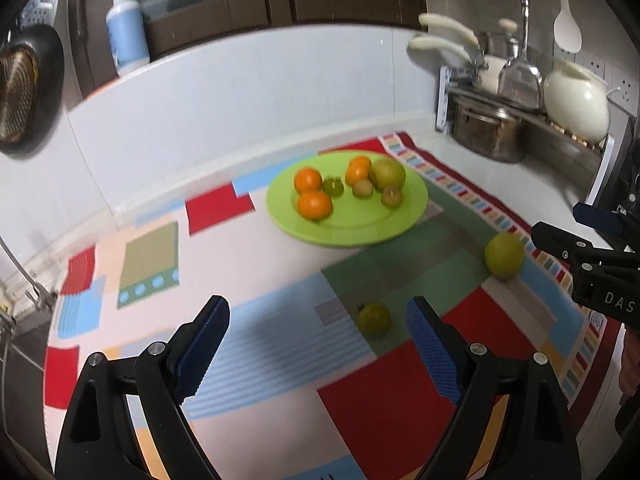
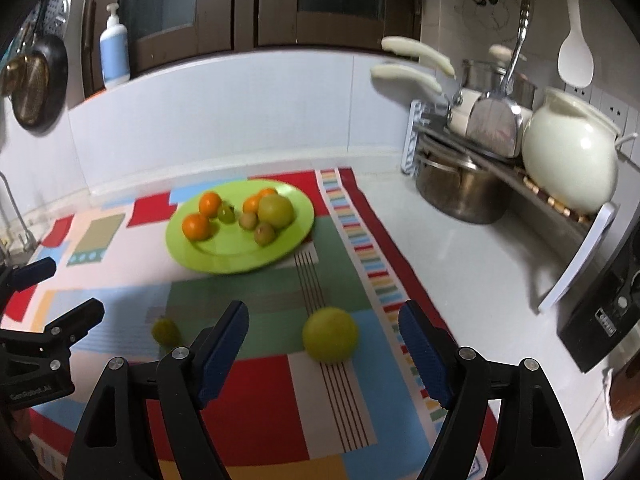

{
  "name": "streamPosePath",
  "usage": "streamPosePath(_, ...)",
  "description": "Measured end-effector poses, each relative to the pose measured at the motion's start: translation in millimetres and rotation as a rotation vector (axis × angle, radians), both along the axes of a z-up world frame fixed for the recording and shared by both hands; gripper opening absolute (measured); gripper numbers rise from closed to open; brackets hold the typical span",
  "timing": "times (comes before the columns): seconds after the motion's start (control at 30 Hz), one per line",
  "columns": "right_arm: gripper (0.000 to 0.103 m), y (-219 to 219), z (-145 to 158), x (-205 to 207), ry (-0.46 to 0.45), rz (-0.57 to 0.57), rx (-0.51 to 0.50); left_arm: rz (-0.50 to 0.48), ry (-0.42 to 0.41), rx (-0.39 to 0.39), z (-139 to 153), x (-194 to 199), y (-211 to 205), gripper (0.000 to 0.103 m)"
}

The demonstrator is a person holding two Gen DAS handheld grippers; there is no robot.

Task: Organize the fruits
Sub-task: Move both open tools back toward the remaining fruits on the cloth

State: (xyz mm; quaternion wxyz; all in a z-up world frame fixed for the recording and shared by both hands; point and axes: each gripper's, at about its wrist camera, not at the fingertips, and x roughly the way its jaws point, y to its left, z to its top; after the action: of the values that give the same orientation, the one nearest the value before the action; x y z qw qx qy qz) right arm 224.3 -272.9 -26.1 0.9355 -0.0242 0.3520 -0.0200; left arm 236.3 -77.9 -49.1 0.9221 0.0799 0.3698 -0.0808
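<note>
Patchwork mat (image 2: 256,400) holds plate (image 2: 208,258), loose apple (image 2: 330,334) and tomato (image 2: 165,331); both tools gape empty.

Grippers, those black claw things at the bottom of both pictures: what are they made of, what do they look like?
Each gripper, left and right, looks like black plastic, with two angular arms showing triangular cut-outs and round silver pivot bolts. The fingertips carry dark blue pads with a fine ridged texture and a toothed edge. White lettering is printed on the bodies, only partly readable. No cables or sleeves show.

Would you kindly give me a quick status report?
Left gripper, right gripper open, empty. Large yellow-green fruit, small green fruit off round green plate. Nothing blocking.
</note>
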Motion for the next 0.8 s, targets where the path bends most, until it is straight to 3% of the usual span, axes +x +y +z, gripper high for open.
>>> streamPosePath(0.33,0.078,-13,-36,11,0.085,-0.003,0.003,-0.01,0.103,-0.025,-40,11,-11,0.089)
streamPosePath(0.7,0.077,-24,-67,33,0.147,-0.016,0.065,-0.013,0.175,-0.084,-63,37,-17,0.071)
streamPosePath(0.8,0.072,-26,-71,38,0.153,-0.017,0.084,-0.012,0.189,-0.095,-65,42,-19,0.061)
